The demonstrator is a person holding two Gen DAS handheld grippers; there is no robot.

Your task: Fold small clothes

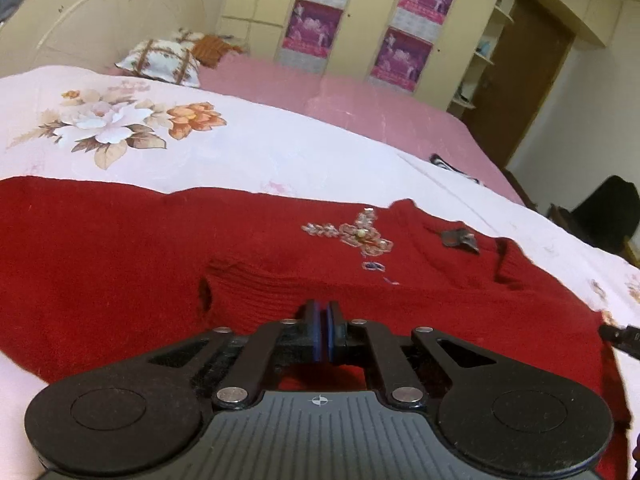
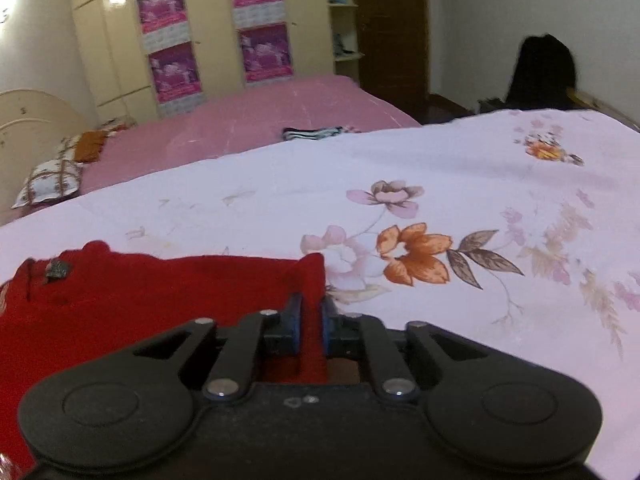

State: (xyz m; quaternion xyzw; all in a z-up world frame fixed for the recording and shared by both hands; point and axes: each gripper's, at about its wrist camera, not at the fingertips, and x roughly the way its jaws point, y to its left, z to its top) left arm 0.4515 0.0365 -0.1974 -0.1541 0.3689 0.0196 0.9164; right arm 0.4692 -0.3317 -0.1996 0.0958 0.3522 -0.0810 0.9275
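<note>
— Two claws are working the red sweater, which is lying flat on the floral bedspread of the bed. Which step are we looking at?

— I'm judging it as a sleeve fold. The left claw is sitting fully closed, its blue pads pressed together right at the ribbed cuff, which is lying across the sweater's body below the beaded flower.

— Is it pinching the cuff?

— Hard to say; the pads are meeting where the knit begins, and I cannot tell whether any fabric is caught between them.

— And the right claw?

— Its jaws are standing narrowly apart, and a raised edge of red knit is running between them. It is looking like a grip on that edge near the shoulder side, close to the dark neck label.

— So the next move?

— Probably carrying that edge inward over the body while keeping the layers flat and the seam straight.

— Anything hidden?

— The sweater's near hem is lying cut off behind both claw bodies, and the far sleeve is not showing clearly. A striped garment farther up the bed is too small to identify.
</note>
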